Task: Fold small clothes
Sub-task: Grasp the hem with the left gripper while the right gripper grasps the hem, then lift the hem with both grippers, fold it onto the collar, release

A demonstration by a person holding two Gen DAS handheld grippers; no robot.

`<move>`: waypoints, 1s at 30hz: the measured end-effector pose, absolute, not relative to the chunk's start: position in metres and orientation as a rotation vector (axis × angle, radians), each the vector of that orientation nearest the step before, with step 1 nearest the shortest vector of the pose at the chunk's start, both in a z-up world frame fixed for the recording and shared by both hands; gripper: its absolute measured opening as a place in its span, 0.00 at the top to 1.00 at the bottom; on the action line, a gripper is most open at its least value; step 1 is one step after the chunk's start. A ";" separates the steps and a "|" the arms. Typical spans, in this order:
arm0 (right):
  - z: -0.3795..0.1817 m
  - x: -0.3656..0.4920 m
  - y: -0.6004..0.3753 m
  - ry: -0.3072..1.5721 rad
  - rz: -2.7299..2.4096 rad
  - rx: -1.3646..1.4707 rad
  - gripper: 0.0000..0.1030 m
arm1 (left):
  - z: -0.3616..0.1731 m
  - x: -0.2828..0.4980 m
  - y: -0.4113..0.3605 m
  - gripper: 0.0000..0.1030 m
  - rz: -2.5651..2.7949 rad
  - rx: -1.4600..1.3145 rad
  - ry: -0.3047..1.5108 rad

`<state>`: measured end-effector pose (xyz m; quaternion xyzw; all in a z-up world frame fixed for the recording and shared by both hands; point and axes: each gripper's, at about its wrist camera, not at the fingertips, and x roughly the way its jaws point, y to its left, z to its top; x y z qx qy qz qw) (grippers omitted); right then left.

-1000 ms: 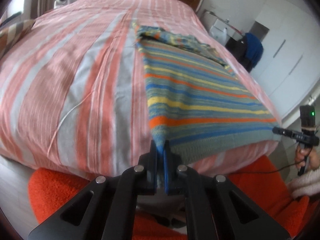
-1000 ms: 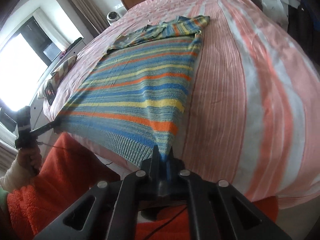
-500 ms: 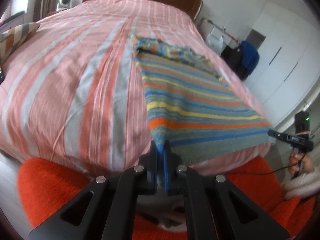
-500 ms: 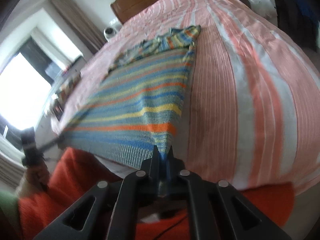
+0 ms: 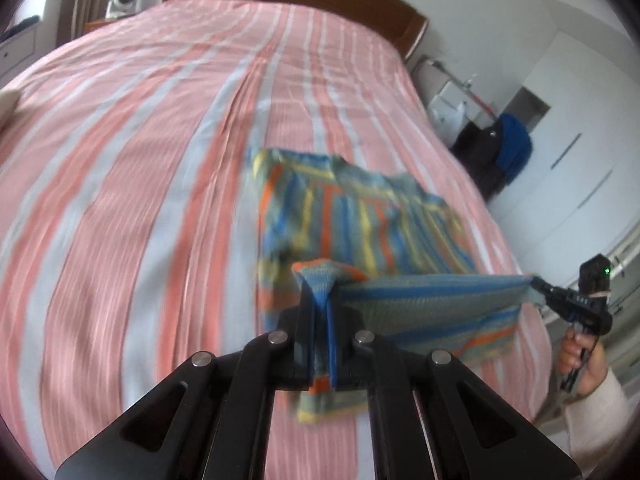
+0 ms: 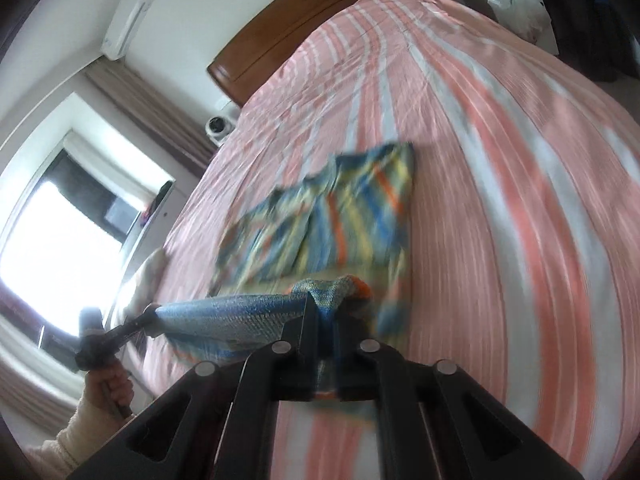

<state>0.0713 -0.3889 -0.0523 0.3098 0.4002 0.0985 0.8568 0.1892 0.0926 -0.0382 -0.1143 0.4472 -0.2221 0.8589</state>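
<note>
Left wrist view: striped knit sweater [image 5: 360,220] half-lifted over the bed [image 5: 140,160], hem corners clenched in left gripper [image 5: 320,332] and right gripper [image 5: 538,282]; soft, light, stretchy, best gripped at ribbed hem corners.

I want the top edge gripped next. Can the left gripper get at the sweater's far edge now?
Probably not yet: the left gripper is shut on the sweater hem, as is the right gripper; it must release first.

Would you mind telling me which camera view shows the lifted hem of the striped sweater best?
The left wrist view: the striped sweater shows its hem stretched taut from the left gripper to the right gripper. The right wrist view shows the same hem shorter and more blurred.
</note>
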 end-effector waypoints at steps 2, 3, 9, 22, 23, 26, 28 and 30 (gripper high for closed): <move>-0.062 0.113 -0.401 0.854 0.194 0.658 0.95 | -0.046 0.237 0.077 0.98 -0.447 -0.215 0.970; -0.068 0.137 -0.407 0.860 0.183 0.655 0.95 | -0.050 0.256 0.071 0.98 -0.436 -0.205 0.980; -0.112 0.252 -0.432 0.871 0.180 0.717 0.92 | -0.080 0.354 0.045 0.89 -0.358 -0.200 0.990; -0.086 0.257 -0.429 0.907 0.222 0.621 0.45 | -0.059 0.303 0.090 0.24 -0.455 -0.296 0.914; -0.086 0.261 -0.418 0.931 0.278 0.633 0.45 | -0.062 0.294 0.083 0.22 -0.482 -0.277 0.925; -0.104 0.300 -0.369 1.089 0.403 0.708 0.45 | -0.078 0.266 0.055 0.19 -0.540 -0.191 0.975; -0.128 0.329 -0.345 1.177 0.407 0.737 0.45 | -0.094 0.248 0.040 0.20 -0.519 -0.116 1.027; -0.141 0.356 -0.334 1.117 0.332 0.743 0.46 | -0.106 0.235 0.042 0.24 -0.479 -0.102 1.072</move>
